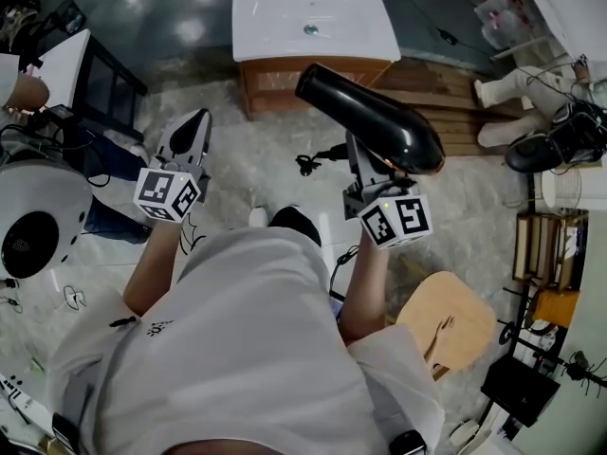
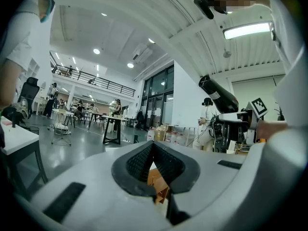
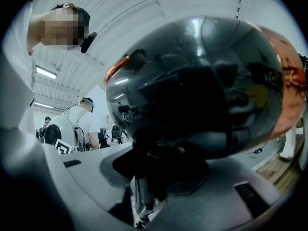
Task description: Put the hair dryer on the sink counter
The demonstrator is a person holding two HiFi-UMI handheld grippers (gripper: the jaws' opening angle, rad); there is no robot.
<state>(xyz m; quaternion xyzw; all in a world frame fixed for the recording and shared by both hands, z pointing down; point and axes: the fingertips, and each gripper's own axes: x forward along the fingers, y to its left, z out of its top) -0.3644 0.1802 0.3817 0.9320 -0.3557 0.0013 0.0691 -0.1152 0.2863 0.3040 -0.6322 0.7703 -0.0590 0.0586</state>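
Observation:
A glossy black hair dryer (image 1: 375, 117) stands up out of my right gripper (image 1: 365, 162), which is shut on its handle; the nozzle points up and left toward the sink counter (image 1: 365, 36), a white basin top on a wooden cabinet. In the right gripper view the dryer's body (image 3: 202, 90) fills the frame above the jaws. Its cord (image 1: 311, 162) trails down to the floor. My left gripper (image 1: 193, 126) is held left of the dryer, its jaws meeting at the tips with nothing in them. From the left gripper view the dryer (image 2: 219, 95) shows at the right.
A black-framed white table (image 1: 95, 74) stands at the left, with a round white device (image 1: 38, 221) below it. A wooden stool (image 1: 446, 325) is near my right elbow. A wooden platform (image 1: 455, 102) lies right of the cabinet, where another person's legs (image 1: 512, 88) rest.

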